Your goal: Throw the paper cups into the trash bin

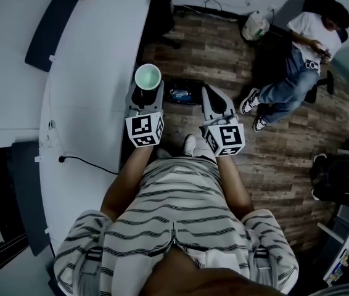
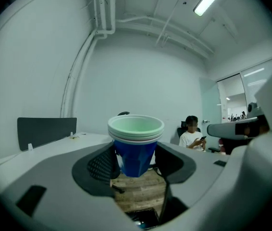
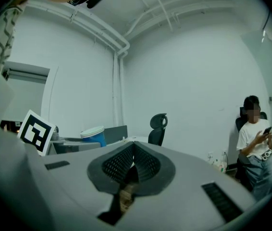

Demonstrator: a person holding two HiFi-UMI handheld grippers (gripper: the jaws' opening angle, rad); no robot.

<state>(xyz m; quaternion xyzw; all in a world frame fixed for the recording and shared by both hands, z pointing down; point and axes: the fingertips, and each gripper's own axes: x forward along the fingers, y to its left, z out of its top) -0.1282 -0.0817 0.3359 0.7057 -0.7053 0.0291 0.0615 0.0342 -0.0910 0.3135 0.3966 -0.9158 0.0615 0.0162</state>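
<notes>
White desk (image 1: 94,73) curves along the left, the dark trash bin (image 1: 194,85) stands on the floor just ahead of both grippers, the right gripper (image 3: 133,160) has its jaws pressed together on nothing, and the left gripper (image 2: 135,163) clamps the stacked blue paper cups (image 2: 136,146) upright, left of the bin.

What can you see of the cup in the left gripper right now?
The cup looks like paper: blue outside, pale green inside, with stacked rims that suggest two or three cups nested together. It stands upright, mouth up and empty, pinched at its lower wall between the fingers of the left gripper. It hangs in the air beside the edge of the white table.
</notes>
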